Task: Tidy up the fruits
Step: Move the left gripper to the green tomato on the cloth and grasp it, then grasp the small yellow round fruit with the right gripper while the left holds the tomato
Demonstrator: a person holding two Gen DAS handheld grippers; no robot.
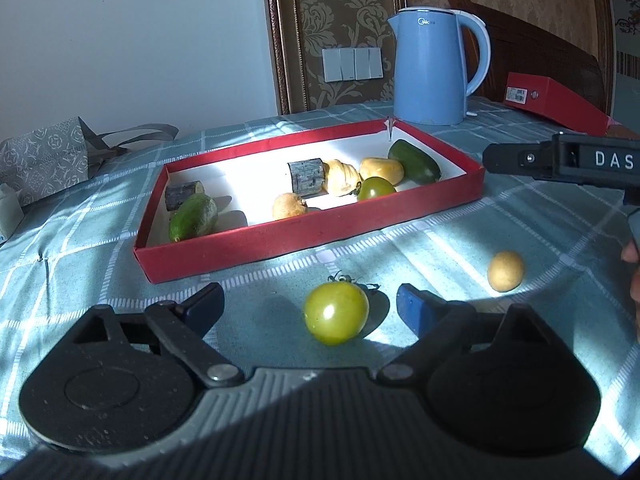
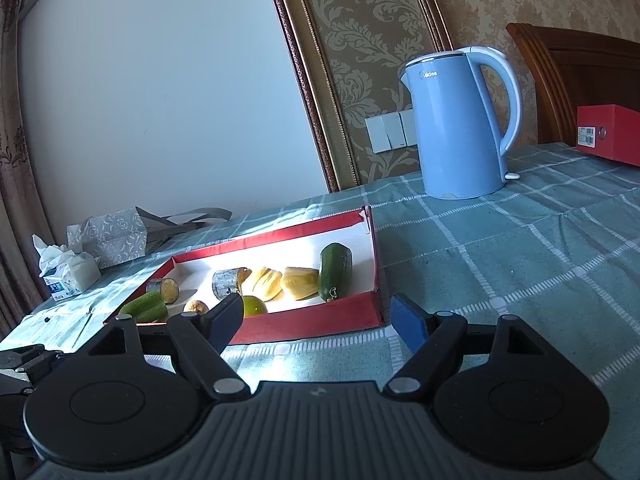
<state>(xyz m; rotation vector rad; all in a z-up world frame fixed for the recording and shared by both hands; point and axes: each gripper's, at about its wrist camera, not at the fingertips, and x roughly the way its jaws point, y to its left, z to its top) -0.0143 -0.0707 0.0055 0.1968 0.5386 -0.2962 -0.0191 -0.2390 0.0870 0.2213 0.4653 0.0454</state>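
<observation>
A green tomato [image 1: 336, 313] lies on the checked cloth between the fingers of my left gripper [image 1: 310, 306]; the pads stand apart from it, so the gripper is open. A small yellow fruit [image 1: 505, 271] lies to its right. Behind them a shallow red tray [image 1: 256, 246] holds several fruits: two green ones, yellow pieces, two dark chunks and another green tomato [image 1: 376, 188]. My right gripper [image 2: 318, 320] hangs open and empty above the cloth by the red tray's [image 2: 320, 326] near right corner; its body [image 1: 560, 160] shows at the right edge of the left wrist view.
A blue kettle [image 1: 434, 68] stands behind the tray. At the far right lies a red box [image 1: 560, 102]. A grey patterned bag [image 1: 44, 156] and a tissue pack [image 2: 68, 276] sit at the far left. A wall with switches rises behind the table.
</observation>
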